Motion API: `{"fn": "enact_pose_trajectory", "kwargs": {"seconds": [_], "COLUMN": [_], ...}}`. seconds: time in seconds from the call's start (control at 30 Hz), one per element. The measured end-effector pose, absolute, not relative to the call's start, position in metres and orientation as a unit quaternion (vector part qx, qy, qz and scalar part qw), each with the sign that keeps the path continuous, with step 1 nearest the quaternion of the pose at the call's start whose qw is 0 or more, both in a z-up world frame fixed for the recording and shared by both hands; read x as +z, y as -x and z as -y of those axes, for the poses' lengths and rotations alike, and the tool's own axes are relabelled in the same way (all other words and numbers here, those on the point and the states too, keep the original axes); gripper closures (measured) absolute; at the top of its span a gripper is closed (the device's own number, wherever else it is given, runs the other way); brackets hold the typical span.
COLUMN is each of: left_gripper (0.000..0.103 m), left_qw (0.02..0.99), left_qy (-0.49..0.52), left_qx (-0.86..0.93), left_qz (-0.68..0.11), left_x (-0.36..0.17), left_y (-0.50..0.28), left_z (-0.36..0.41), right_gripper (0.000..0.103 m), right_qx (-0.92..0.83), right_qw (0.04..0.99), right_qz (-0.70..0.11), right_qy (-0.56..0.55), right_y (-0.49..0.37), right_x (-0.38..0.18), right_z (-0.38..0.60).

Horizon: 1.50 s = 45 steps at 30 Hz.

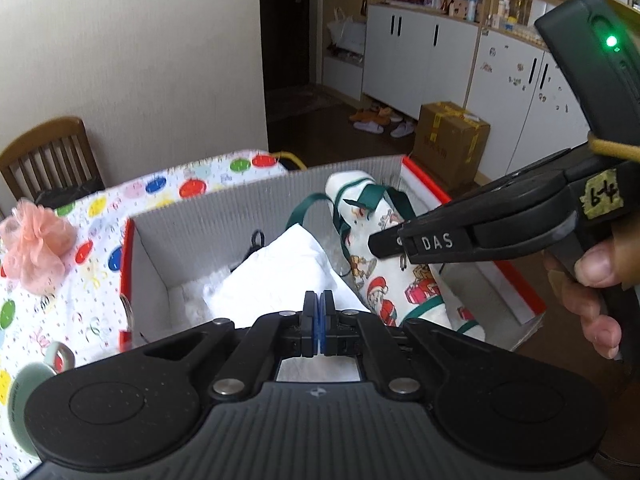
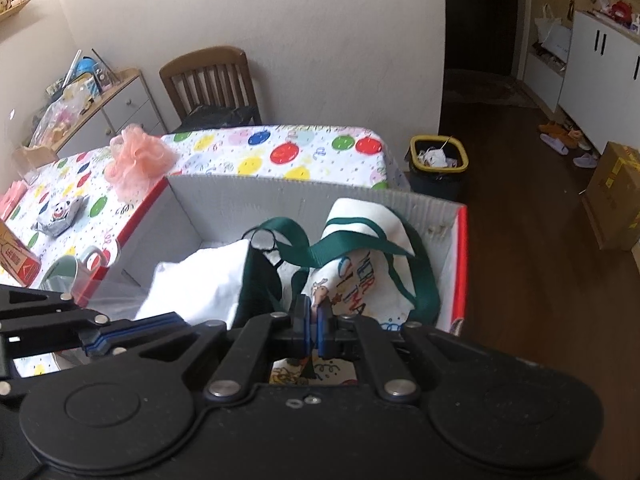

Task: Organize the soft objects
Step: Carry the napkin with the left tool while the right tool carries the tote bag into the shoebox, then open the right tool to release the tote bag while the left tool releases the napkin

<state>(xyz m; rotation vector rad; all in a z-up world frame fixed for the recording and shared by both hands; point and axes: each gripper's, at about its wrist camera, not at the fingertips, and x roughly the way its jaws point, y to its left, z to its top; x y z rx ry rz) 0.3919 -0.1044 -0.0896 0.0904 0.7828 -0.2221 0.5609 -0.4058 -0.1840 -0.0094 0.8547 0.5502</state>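
A grey cardboard box (image 1: 224, 208) with red edges stands on the dotted tablecloth (image 2: 280, 152). Inside it lie a white cloth (image 1: 288, 268) and a Christmas-print fabric bag (image 1: 400, 280) with green straps (image 2: 296, 232). My left gripper (image 1: 319, 312) is low over the box, shut on the near edge of the white cloth (image 2: 200, 280); it enters the right wrist view from the left (image 2: 180, 320). My right gripper (image 2: 315, 316) is shut on the printed bag (image 2: 360, 280); in the left wrist view its tips (image 1: 376, 242) rest against the bag. A pink mesh puff (image 2: 138, 156) lies on the table left of the box.
A green mug (image 2: 80, 264) stands close to the box's left corner. A small silver packet (image 2: 60, 214) and an orange carton (image 2: 20, 260) lie further left. Behind the table are a wooden chair (image 2: 208, 80) and a yellow-rimmed bin (image 2: 438, 160). A brown carton (image 1: 452, 140) sits on the floor.
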Motion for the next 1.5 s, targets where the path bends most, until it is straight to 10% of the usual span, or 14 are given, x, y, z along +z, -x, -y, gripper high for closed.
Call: {"fn": "enact_pose_trajectory", "kwargs": {"seconds": [1.5], "left_gripper": [0.096], "left_qw": [0.915], "left_qy": [0.017], "left_qx": [-0.099], "left_qz": [-0.392], "left_x": [-0.075], "left_y": [-0.364], "left_z": [0.083], "right_gripper": [0.045], "right_qx": [0.295], "right_qw": [0.869], "right_qz": [-0.395], "right_qy": [-0.035], "right_y": [-0.495], "right_x": [-0.151], "right_z": [0.438]}}
